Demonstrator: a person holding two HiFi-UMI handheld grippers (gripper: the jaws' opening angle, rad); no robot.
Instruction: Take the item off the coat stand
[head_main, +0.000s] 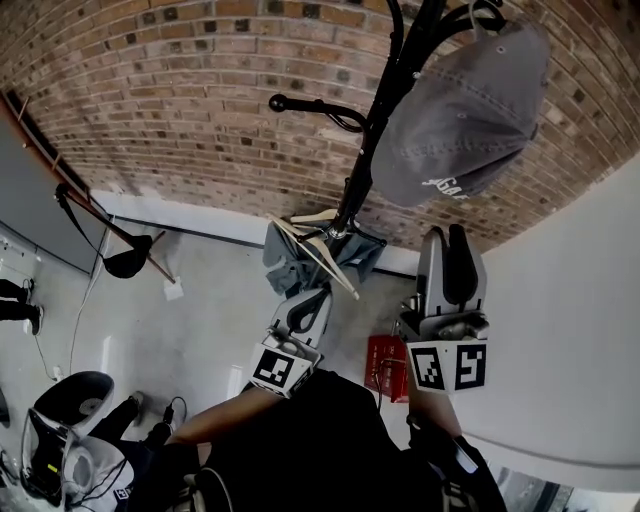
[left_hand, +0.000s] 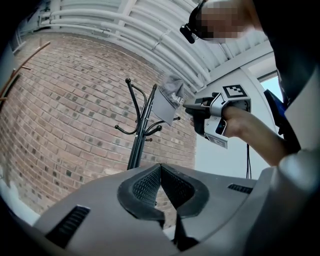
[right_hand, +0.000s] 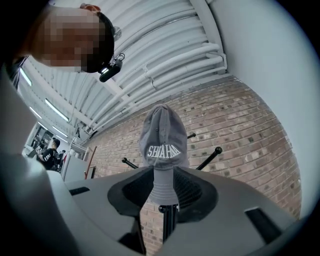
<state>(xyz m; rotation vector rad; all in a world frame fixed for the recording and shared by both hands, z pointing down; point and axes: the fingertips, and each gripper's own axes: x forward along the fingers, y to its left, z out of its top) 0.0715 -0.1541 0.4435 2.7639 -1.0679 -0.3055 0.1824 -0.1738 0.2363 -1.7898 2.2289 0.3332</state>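
A grey cap (head_main: 460, 110) with white lettering hangs on a top hook of the black coat stand (head_main: 375, 120), its brim pointing down. My right gripper (head_main: 447, 235) is raised just under the cap. In the right gripper view the cap (right_hand: 161, 137) fills the middle, and its brim tip sits in the gap between my open right gripper's (right_hand: 162, 192) pads; I cannot tell whether they touch it. My left gripper (head_main: 308, 298) is lower, beside the pole, and shut on nothing. The left gripper view shows its pads (left_hand: 150, 185) meeting, with the cap (left_hand: 169, 97) and the stand (left_hand: 137, 145) beyond.
A brick wall (head_main: 180, 110) stands behind the coat stand and a white wall (head_main: 590, 330) is at the right. Lower on the stand are a pale hanger (head_main: 315, 250) and grey cloth (head_main: 285, 265). A red basket (head_main: 385, 365) sits on the floor.
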